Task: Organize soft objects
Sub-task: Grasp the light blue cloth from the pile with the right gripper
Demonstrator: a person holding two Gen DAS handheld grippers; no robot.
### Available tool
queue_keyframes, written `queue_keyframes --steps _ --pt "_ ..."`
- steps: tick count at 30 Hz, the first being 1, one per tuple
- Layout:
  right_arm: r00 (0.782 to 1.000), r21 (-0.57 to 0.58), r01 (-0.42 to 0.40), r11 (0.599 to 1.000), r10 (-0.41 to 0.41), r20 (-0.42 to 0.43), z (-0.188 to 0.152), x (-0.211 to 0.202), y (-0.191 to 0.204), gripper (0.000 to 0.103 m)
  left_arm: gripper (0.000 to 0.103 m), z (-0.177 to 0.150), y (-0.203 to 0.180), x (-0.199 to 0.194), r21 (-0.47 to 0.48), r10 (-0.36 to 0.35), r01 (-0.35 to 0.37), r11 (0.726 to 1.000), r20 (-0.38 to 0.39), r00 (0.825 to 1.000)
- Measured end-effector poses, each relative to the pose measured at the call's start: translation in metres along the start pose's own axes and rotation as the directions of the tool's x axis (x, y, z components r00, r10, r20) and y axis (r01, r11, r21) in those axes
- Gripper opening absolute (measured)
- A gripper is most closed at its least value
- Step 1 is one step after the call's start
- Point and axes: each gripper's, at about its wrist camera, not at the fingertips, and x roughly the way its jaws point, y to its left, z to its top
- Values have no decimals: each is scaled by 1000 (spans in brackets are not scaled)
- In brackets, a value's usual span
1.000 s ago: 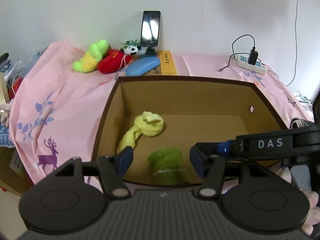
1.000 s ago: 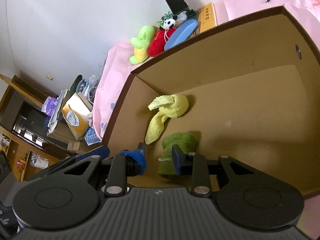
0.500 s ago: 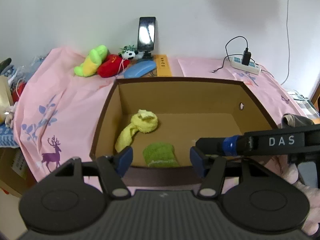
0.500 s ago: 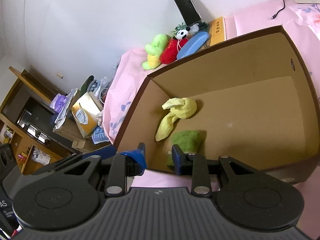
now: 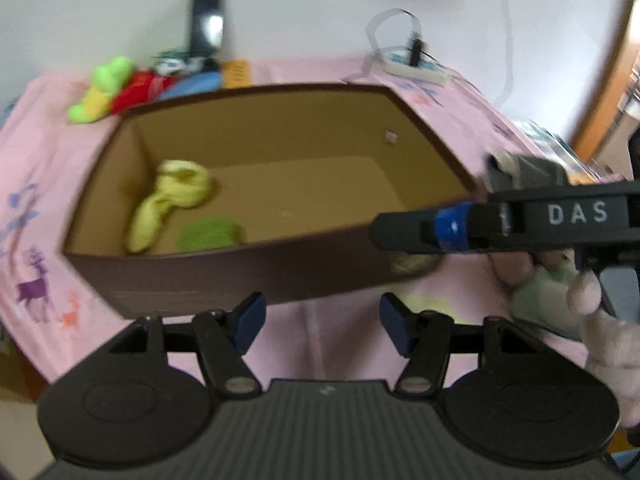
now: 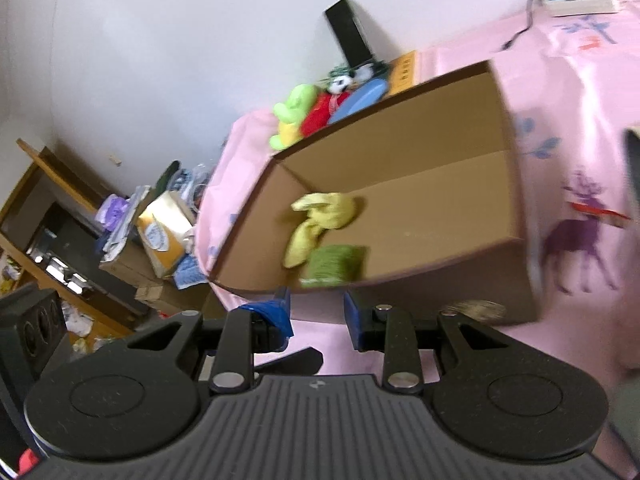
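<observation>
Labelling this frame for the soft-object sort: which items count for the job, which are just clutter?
Job:
box
yellow cloth, in box
green cloth, in box
plush toys behind box
pale plush right of box
left gripper, right gripper, both open, empty

Clutter:
phone
power strip
tissue box
</observation>
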Motion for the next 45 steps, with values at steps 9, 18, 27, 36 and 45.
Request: queue_keyframes --steps 9,18,27,36,45 --pt "984 85 167 982 -172 50 -12 -51 -56 14 63 -1 -74 37 138 -187 201 970 -108 976" --pt "939 187 315 930 -334 77 -22 -105 -111 13 63 -6 -142 58 287 -345 403 869 -233 909" --pt "929 193 360 913 -369 10 -29 -126 -146 11 63 -8 -172 85 226 -451 544 808 -358 818" --pt "960 146 265 953 -246 -135 -39 -122 -154 12 63 -12 -181 110 121 -459 534 837 -379 804" --pt "977 246 129 961 -82 -195 -38 -115 -167 11 52 -3 -169 92 119 -483 525 843 -265 835"
